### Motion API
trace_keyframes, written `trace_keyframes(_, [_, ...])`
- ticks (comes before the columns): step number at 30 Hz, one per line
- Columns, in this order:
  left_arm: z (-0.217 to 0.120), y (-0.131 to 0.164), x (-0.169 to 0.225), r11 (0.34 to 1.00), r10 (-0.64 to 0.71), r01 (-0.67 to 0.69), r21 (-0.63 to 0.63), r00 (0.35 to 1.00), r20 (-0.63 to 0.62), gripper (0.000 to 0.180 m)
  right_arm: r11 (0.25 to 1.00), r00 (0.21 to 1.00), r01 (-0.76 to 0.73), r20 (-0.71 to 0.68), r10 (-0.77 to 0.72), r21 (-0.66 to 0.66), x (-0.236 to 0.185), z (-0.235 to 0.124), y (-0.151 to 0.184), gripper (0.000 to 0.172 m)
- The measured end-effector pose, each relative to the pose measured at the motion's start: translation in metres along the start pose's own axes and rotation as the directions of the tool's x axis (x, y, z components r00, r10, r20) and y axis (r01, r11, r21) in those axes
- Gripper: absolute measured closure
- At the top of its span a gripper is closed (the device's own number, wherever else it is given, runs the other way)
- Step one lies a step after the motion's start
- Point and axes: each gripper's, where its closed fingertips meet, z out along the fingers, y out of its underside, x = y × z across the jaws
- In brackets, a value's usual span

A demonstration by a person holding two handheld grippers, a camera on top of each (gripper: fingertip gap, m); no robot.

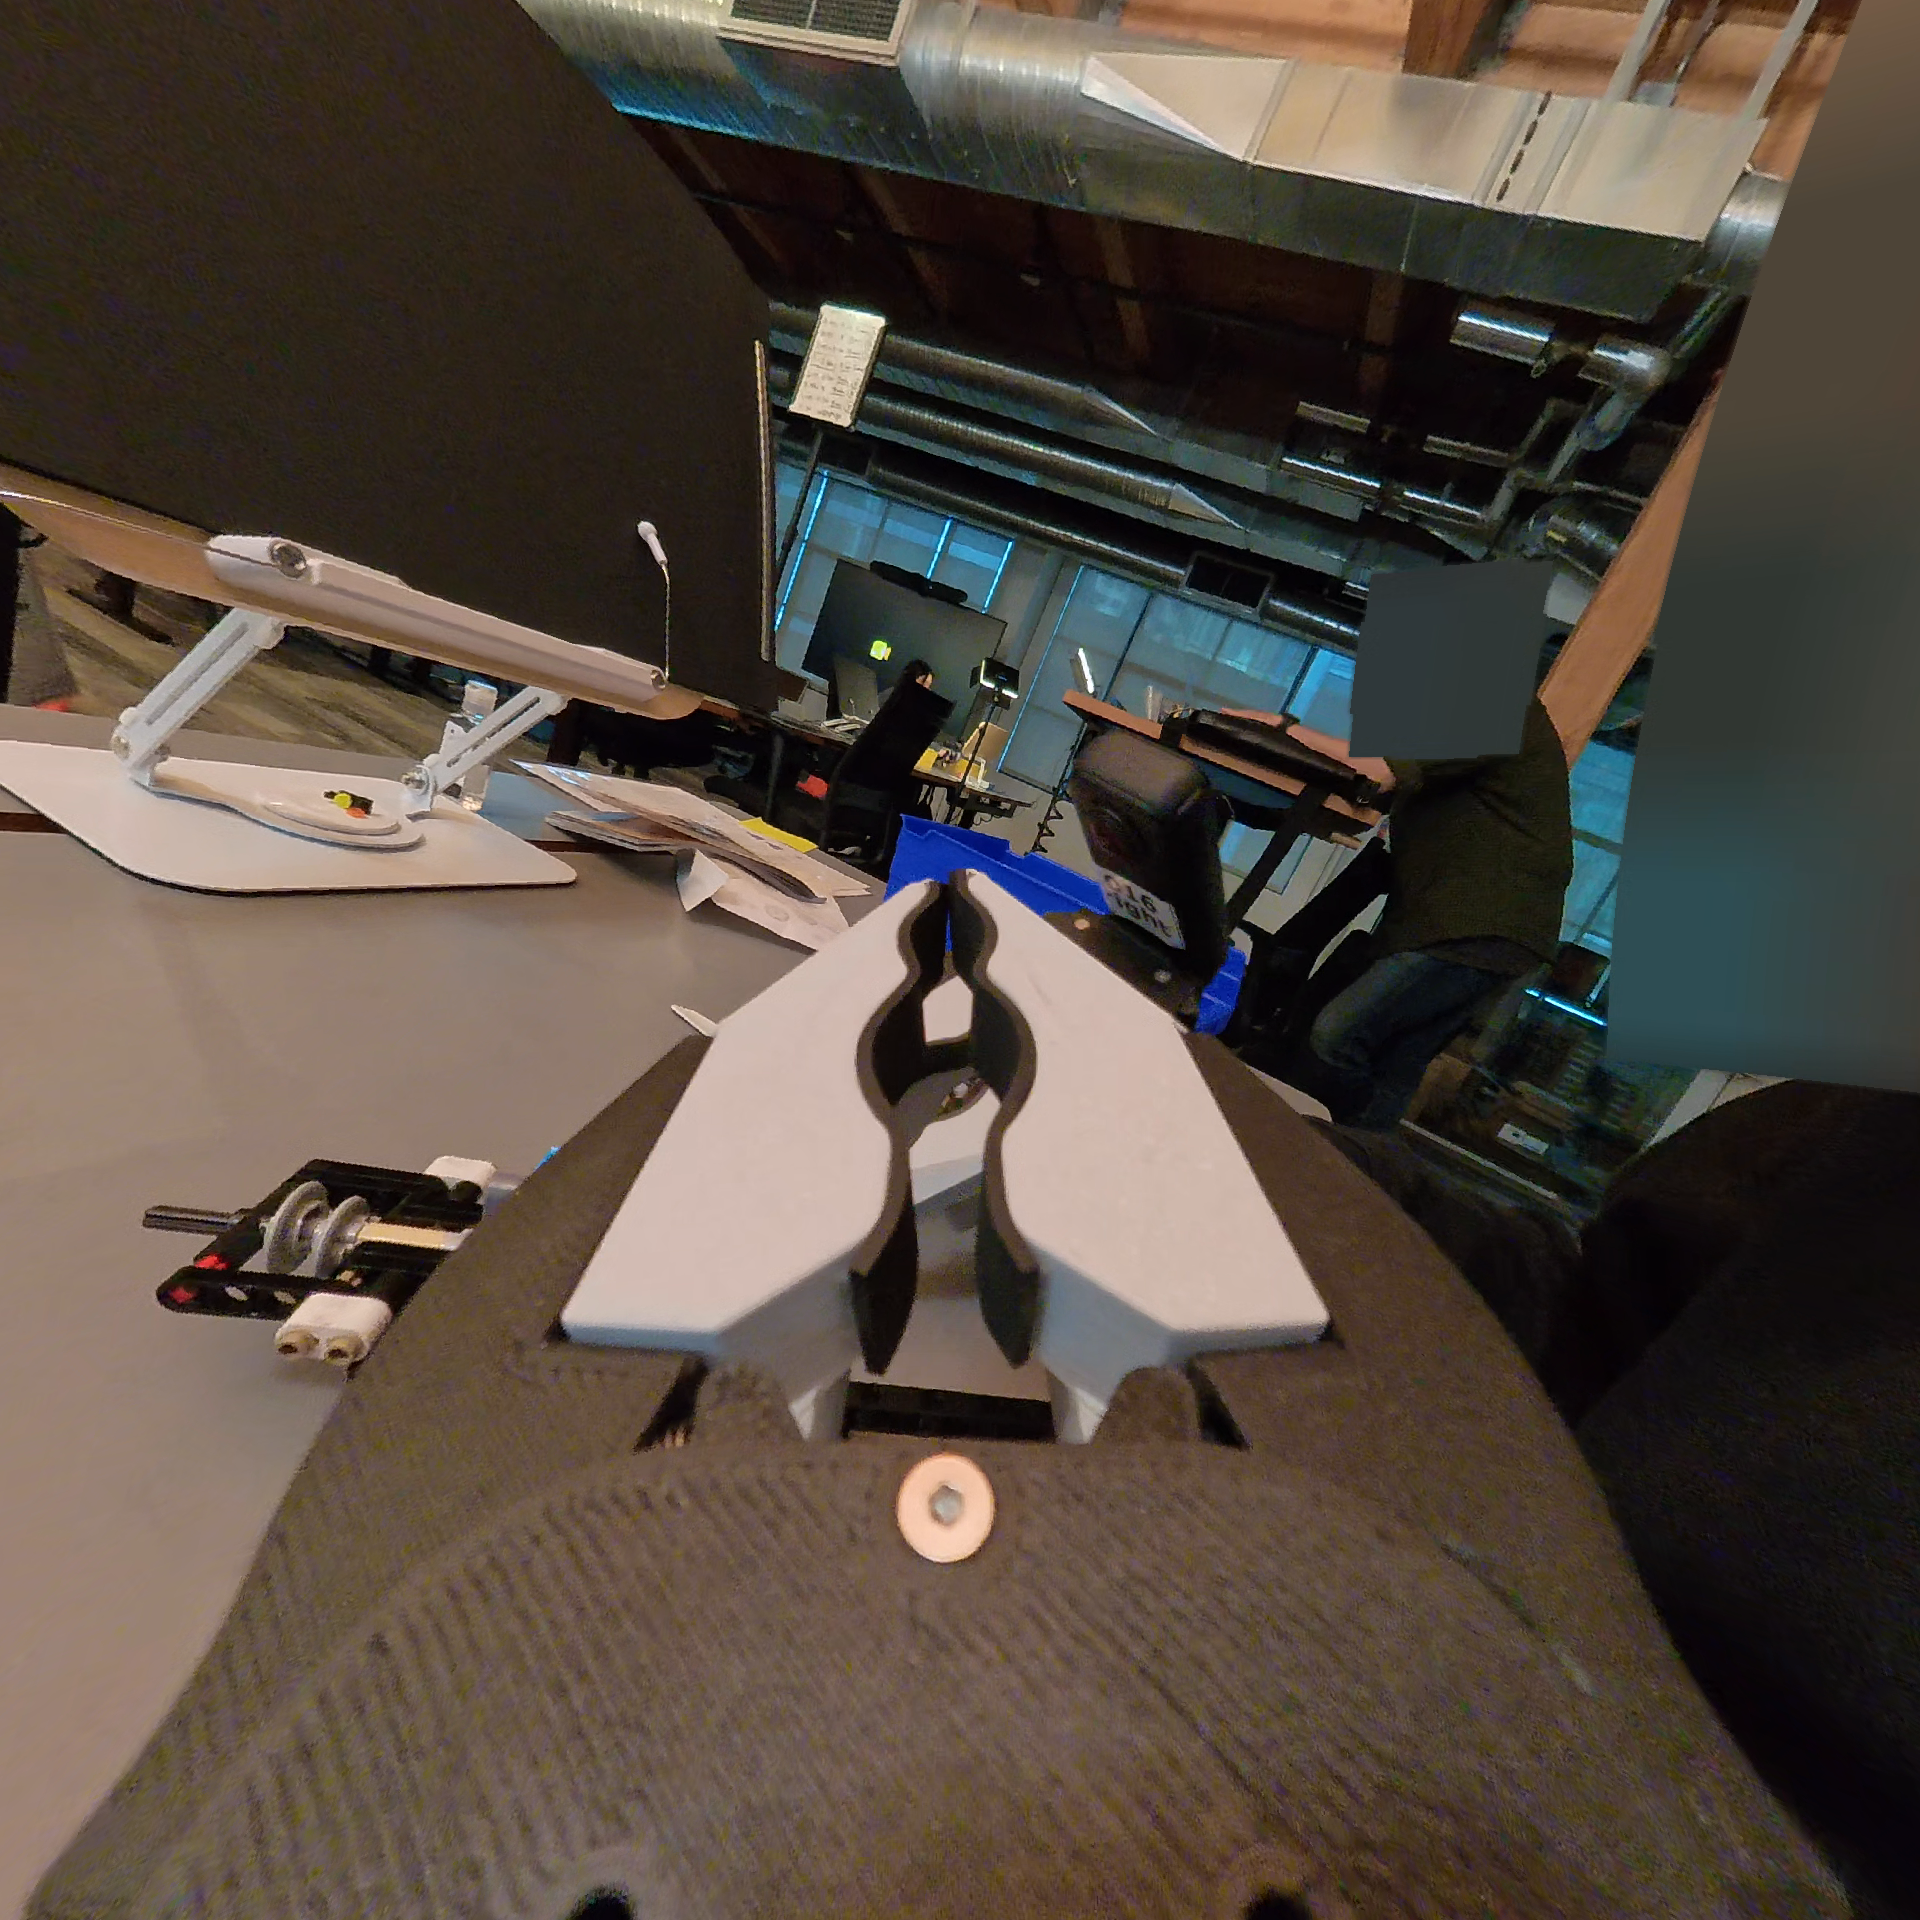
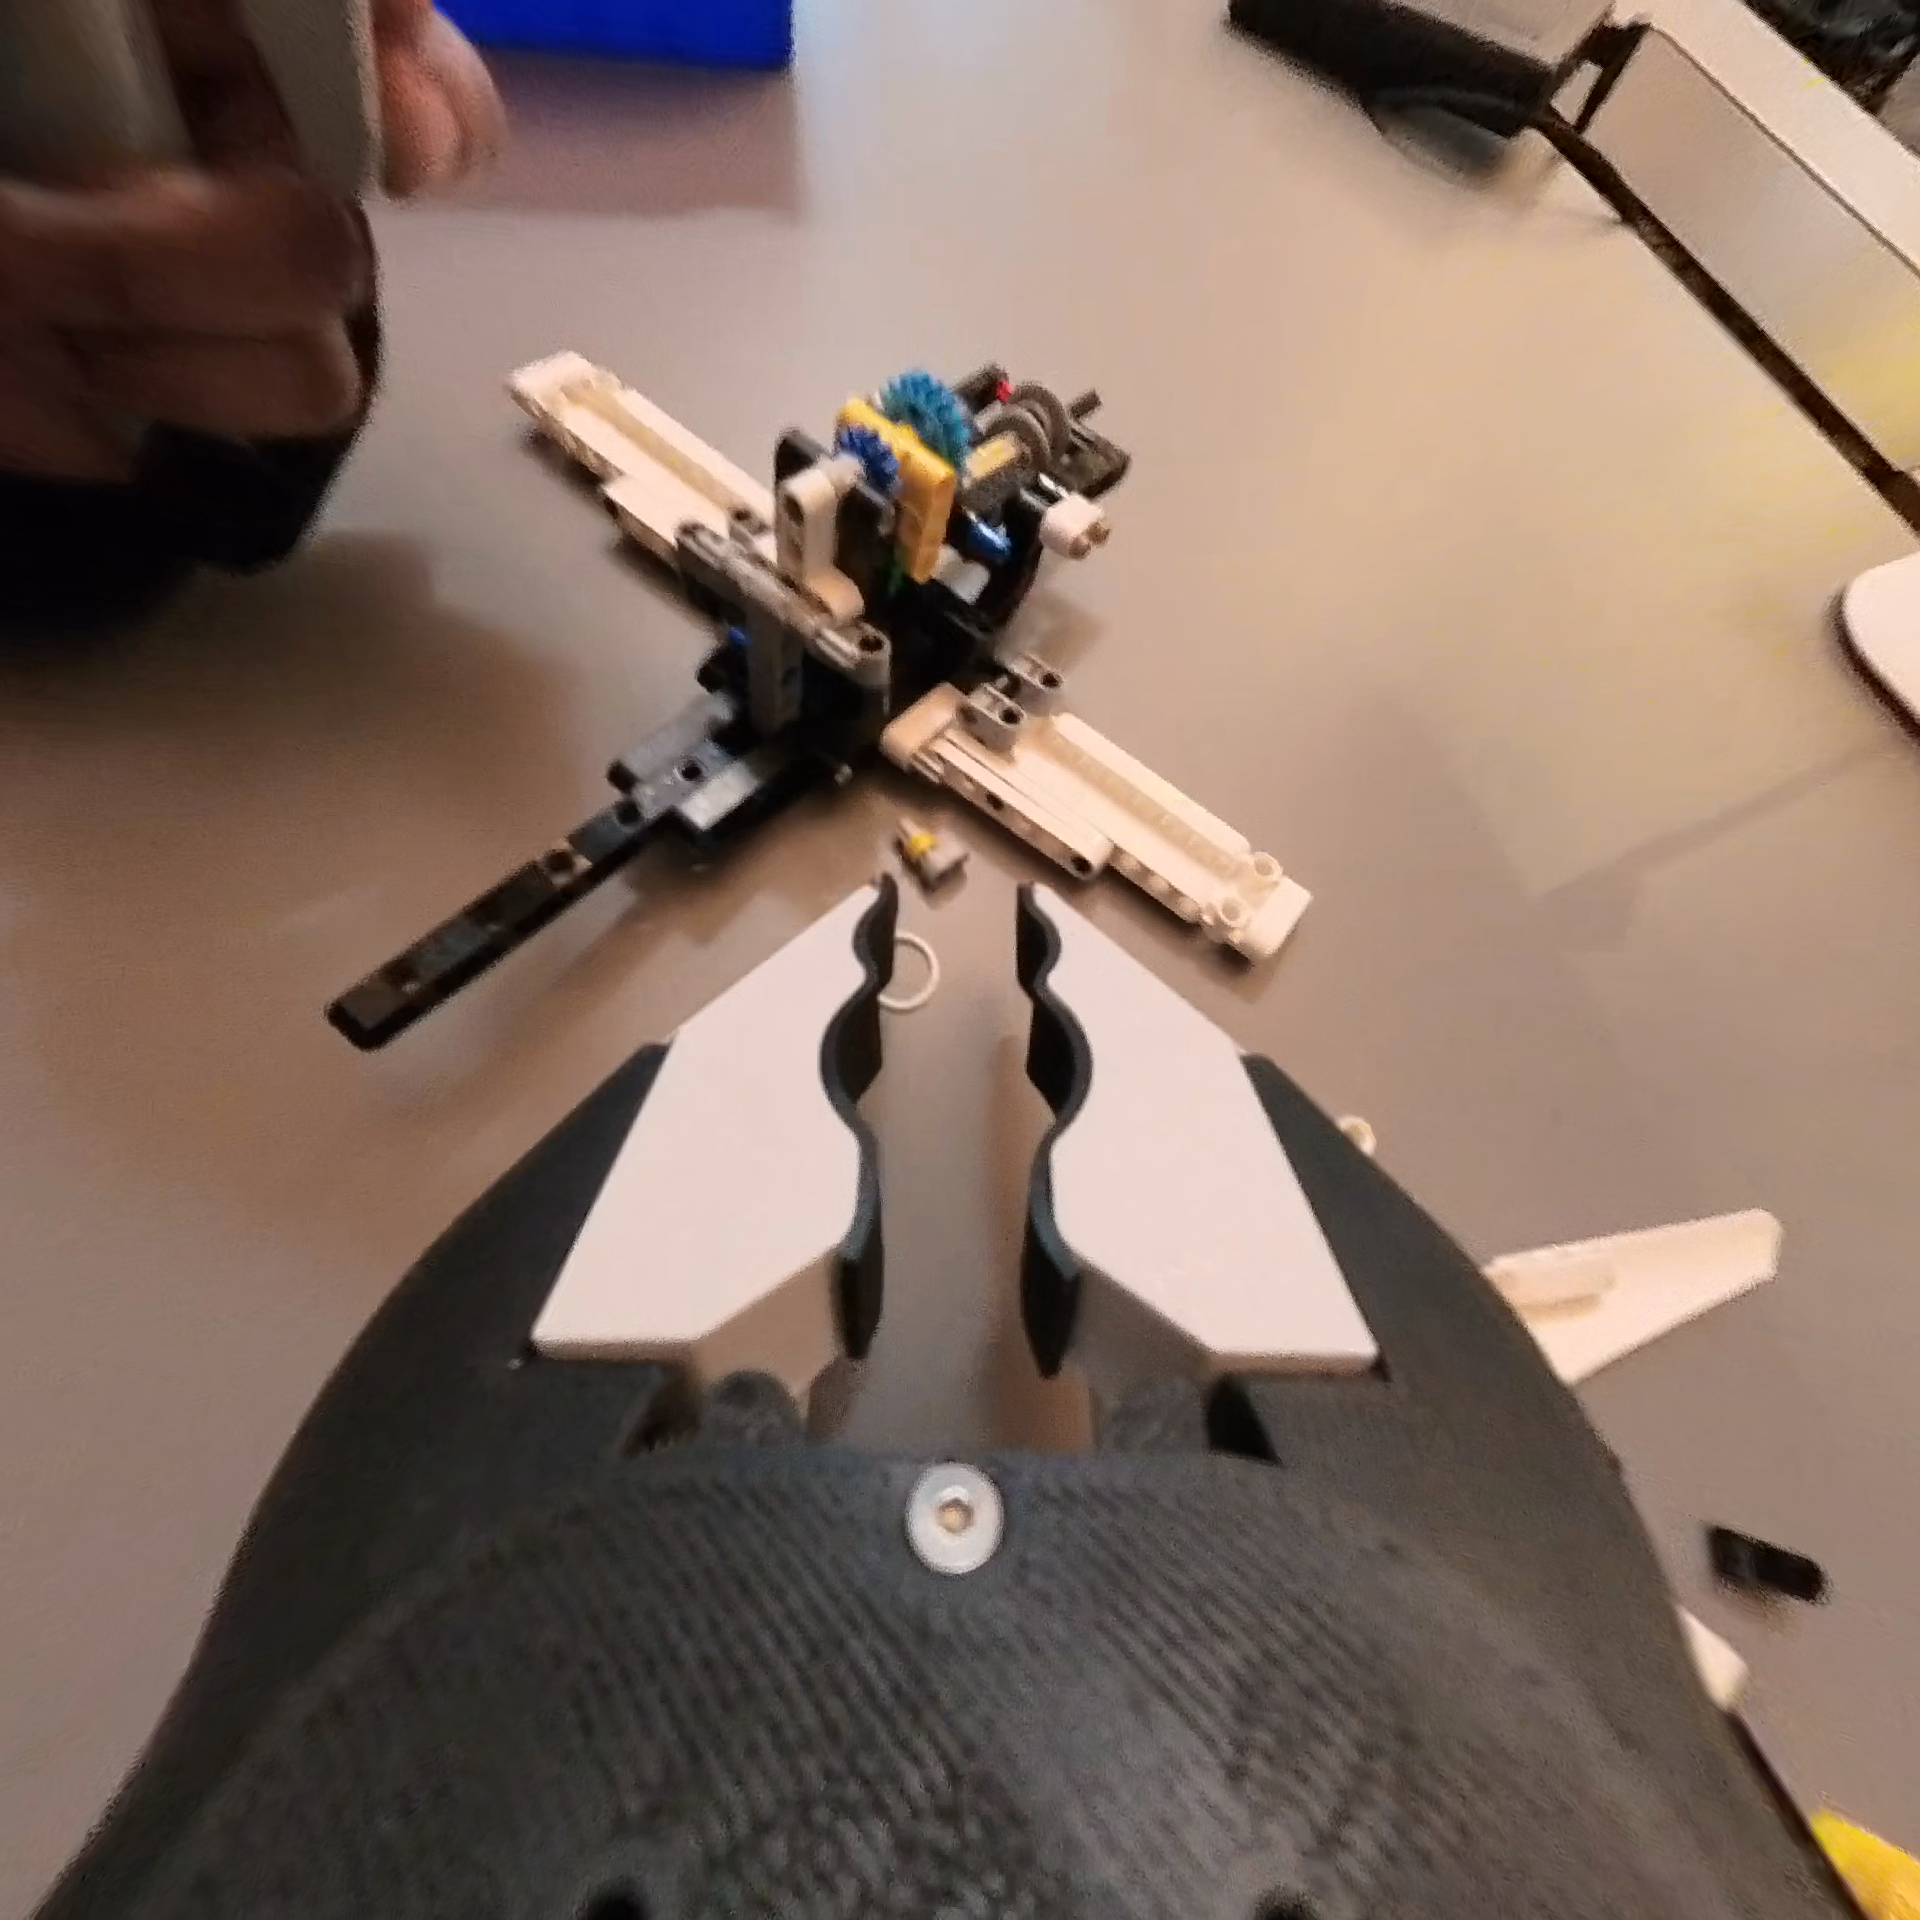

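Brick-built plane model (image 2: 883,582) just ahead of right gripper (image 2: 951,894), jaws spread, holding nothing; small grey-yellow piece (image 2: 928,847) and white ring (image 2: 914,977) at fingertips. Left gripper (image 1: 951,894) pressed together, bare.

Cross-shaped brick model (image 2: 831,623) — white arms, black beam, coloured gears — flat on grey table (image 2: 1351,520).

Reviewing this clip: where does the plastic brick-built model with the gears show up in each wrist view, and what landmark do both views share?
Left wrist view: the brick-built model lies at the lower left on the grey table, partly hidden behind the gripper body.
Right wrist view: it sits at centre, just beyond the open right gripper.
Shared landmark: the blue bin, which shows at the top edge in the right wrist view.
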Motion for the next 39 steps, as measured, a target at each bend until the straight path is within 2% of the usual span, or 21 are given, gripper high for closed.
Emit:
trace_keyframes(4, [0.001,0.001,0.001,1.000,-0.007,0.007,-0.003,1.000,-0.006,0.180,0.999,0.994,-0.047,0.098,0.048,-0.018,-0.007,0.009,-0.005,0.145])
trace_keyframes(10, [0.004,0.002,0.003,1.000,-0.003,0.003,-0.007,1.000,-0.012,0.180,0.990,0.997,0.068,0.054,-0.061,-0.125,-0.001,0.022,0.009,0.144])
trace_keyframes(13, [0.005,0.003,0.004,1.000,0.001,-0.001,-0.011,1.000,-0.015,0.180,0.990,0.994,0.071,0.087,-0.061,-0.118,-0.005,0.024,0.010,0.145])
trace_keyframes(17, [0.008,0.005,0.005,1.000,0.008,-0.009,-0.019,1.000,-0.017,0.180,0.993,0.993,0.067,0.103,-0.056,-0.102,-0.006,0.025,0.009,0.151])
trace_keyframes(22, [0.008,0.005,0.004,1.000,0.008,-0.008,-0.021,1.000,-0.015,0.180,0.988,0.990,0.137,0.052,-0.133,-0.072,-0.002,0.024,0.006,0.171])
trace_keyframes(26, [0.008,0.005,0.004,1.000,0.007,-0.007,-0.021,1.000,-0.013,0.180,0.986,0.989,0.146,0.036,-0.144,-0.077,-0.002,0.028,0.006,0.150])
trace_keyframes(32, [0.008,0.006,0.004,1.000,0.010,-0.010,-0.025,1.000,-0.013,0.180,0.997,0.995,0.020,0.098,-0.012,-0.080,-0.008,0.032,0.005,0.157])
trace_keyframes(35, [0.008,0.006,0.003,1.000,0.006,-0.006,-0.024,1.000,-0.008,0.180,0.996,0.996,0.025,0.090,-0.017,-0.087,-0.007,0.029,0.006,0.157])
trace_keyframes(37, [0.008,0.008,-0.001,0.999,-0.002,0.003,-0.037,1.000,0.009,0.180,0.998,0.997,0.052,0.059,-0.050,-0.040,-0.004,0.022,-0.003,0.157])
trace_keyframes(39, [0.008,0.012,-0.005,0.998,-0.020,0.022,-0.060,0.999,0.029,0.180,0.990,0.995,0.101,0.018,-0.103,0.094,-0.004,0.008,-0.027,0.158])
